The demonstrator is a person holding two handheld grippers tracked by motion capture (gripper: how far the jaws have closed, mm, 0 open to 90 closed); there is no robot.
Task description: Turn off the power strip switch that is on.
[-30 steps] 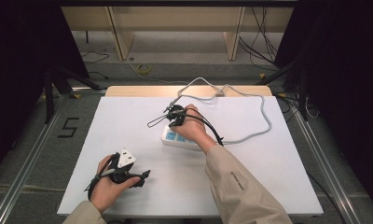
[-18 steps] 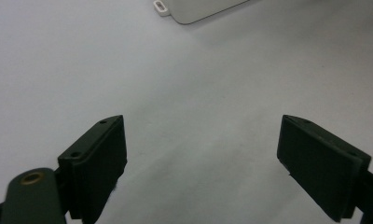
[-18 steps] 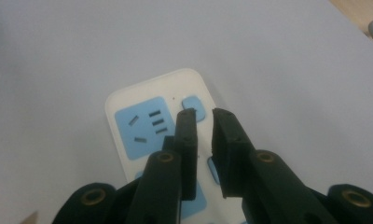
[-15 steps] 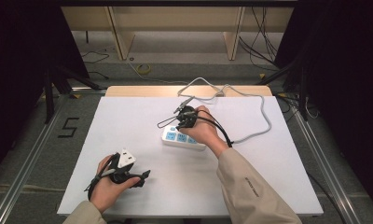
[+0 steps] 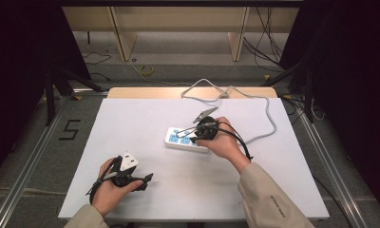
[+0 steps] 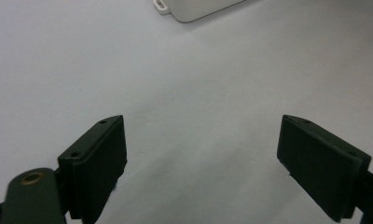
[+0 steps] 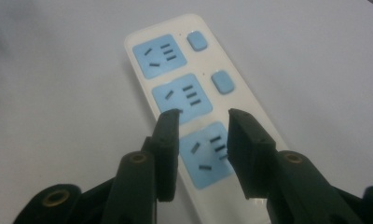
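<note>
A single black numeral, "5" [image 5: 70,129], is marked on the grey floor just left of the white table [image 5: 131,123]. No lettering can be read on the power strip [image 7: 194,98].

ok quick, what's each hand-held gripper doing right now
Left hand-held gripper: open wide, holding nothing, over bare table.
Right hand-held gripper: jaws partly open, holding nothing, above the power strip.
</note>
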